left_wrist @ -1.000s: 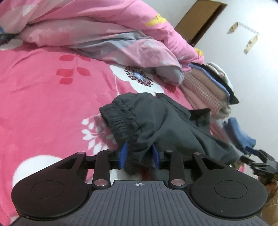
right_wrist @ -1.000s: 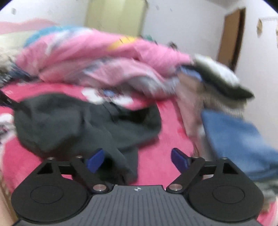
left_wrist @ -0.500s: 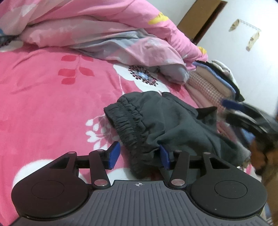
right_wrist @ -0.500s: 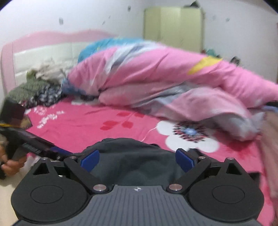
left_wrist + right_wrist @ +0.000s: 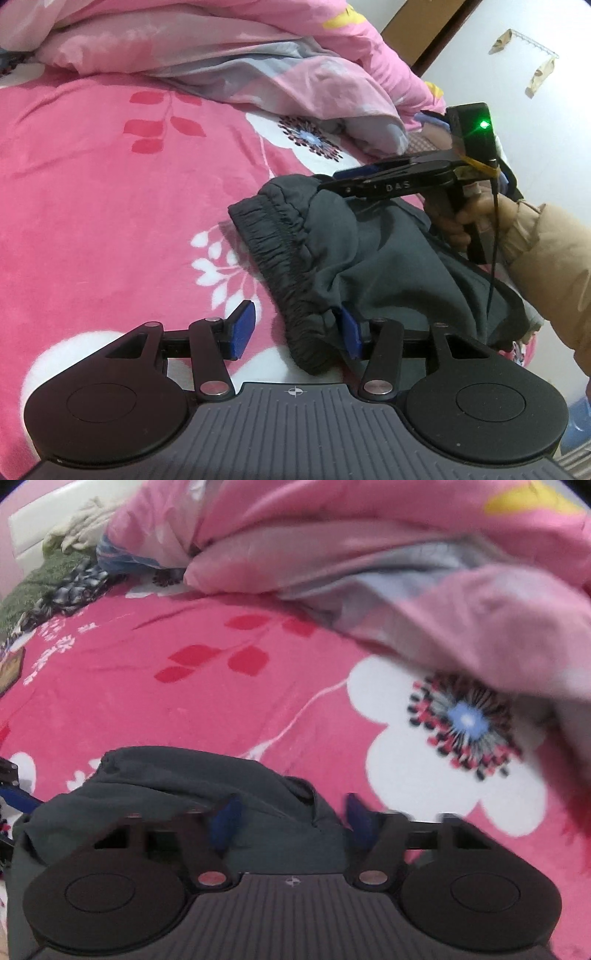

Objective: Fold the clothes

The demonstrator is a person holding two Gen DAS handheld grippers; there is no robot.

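Observation:
Dark grey trousers (image 5: 351, 254) with an elastic waistband lie crumpled on the pink flowered bed sheet (image 5: 92, 192). My left gripper (image 5: 295, 328) is open, its jaws either side of the near waistband corner. My right gripper (image 5: 291, 819) is open over the far part of the trousers (image 5: 184, 779), with cloth between its blue pads. In the left wrist view the right gripper (image 5: 354, 173) reaches in from the right, low over the waistband's far end, held by a hand in a tan sleeve.
A rumpled pink and grey quilt (image 5: 258, 55) lies along the back of the bed. More clothes (image 5: 55, 568) lie by the white headboard. A brown door (image 5: 428, 33) and a white wall stand at the right.
My left gripper has let go of the waistband and opened wide. My right gripper has swung in from the clothes stack at the right and come down over the trousers' far end.

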